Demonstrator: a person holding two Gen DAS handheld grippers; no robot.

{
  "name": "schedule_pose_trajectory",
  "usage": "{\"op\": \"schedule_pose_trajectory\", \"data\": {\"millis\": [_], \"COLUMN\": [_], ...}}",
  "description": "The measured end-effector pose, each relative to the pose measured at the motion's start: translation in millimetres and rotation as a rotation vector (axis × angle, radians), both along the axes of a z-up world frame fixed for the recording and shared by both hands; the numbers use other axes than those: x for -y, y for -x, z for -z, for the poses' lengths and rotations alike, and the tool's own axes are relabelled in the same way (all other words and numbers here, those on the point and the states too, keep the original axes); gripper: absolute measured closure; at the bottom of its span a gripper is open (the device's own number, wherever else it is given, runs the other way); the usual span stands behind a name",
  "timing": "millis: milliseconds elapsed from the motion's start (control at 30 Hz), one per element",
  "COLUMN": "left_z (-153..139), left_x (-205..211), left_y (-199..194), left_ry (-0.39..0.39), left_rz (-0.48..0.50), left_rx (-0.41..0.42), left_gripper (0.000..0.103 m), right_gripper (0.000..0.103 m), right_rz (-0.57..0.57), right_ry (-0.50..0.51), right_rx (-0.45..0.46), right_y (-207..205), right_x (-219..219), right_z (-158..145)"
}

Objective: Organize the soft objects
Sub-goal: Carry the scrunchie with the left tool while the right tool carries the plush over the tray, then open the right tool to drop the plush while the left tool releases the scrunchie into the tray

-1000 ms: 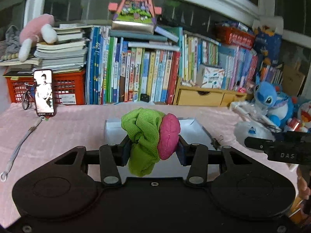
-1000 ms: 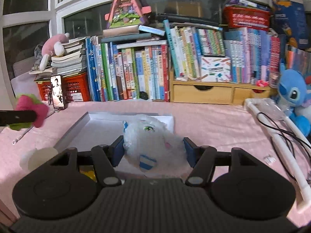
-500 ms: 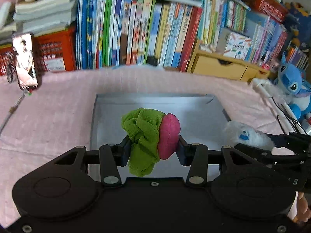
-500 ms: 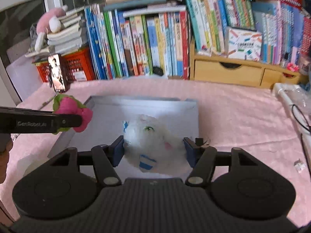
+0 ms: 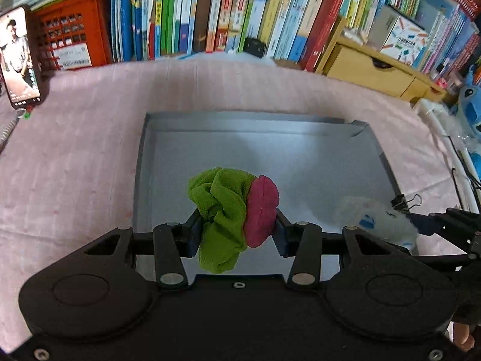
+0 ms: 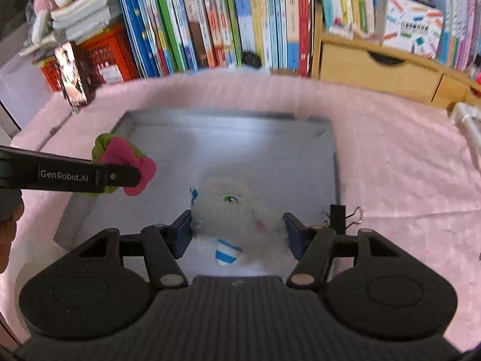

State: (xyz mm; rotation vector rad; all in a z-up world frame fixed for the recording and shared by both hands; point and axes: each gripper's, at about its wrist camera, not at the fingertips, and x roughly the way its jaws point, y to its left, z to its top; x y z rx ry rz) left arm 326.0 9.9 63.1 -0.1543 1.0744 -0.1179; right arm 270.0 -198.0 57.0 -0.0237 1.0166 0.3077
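Delivery step: the left gripper (image 5: 236,231) clamps a green-and-pink scrunchie (image 5: 231,210) and the right gripper (image 6: 237,233) clamps a white plush (image 6: 231,216), both above the grey tray (image 5: 144,156). Next: lower toward 12 o'clock, then release the 2 items inside.

Home room, likely a child's study corner.
Children's books (image 5: 228,9) packed in a row, plush toy (image 5: 472,108), pink tablecloth (image 5: 75,156).

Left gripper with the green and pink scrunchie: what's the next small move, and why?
Probably lower it a little further, then open the jaws. The left gripper holds the scrunchie above the grey tray, whose floor below looks bare. The right gripper holds the white plush alongside, so stay left.
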Motion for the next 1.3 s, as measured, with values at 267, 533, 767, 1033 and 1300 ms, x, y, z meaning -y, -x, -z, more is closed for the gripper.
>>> {"op": "schedule_pose_trajectory", "data": {"millis": [267,533,767,1033,1300], "left_z": [11.9,16.8,11.2,-13.1,-53.9], "left_x": [3.4,1.5,-0.2,-2.8,0.2], "left_y": [-8.1,-12.8,-10.6,3.4,42.6], "left_ry": [-0.004,0.015,0.032,0.04,0.038], "left_rz": [0.025,0.024,0.019,0.034,0.078], "left_rx": [-0.038,-0.065,-0.055,0.011,0.157], "left_gripper": [0.059,0.058,0.053,0.039,0.028], "right_gripper": [0.037,0.037,0.03,0.017,0.015], "right_rz": [-0.024,-0.045,-0.045,-0.057,-0.059], "right_ry": [0.064,0.094,0.1,0.082,0.052], "right_rx": [-0.052,-0.091,-0.075,-0.014,0.105], "right_y": [-14.3,-18.1,-16.3,-8.1,18.9], "right_x": [-16.0,-26.0,-26.8,-23.1,-11.9], "right_z": [12.8,19.7,17.7,-1.6,-37.4]}}
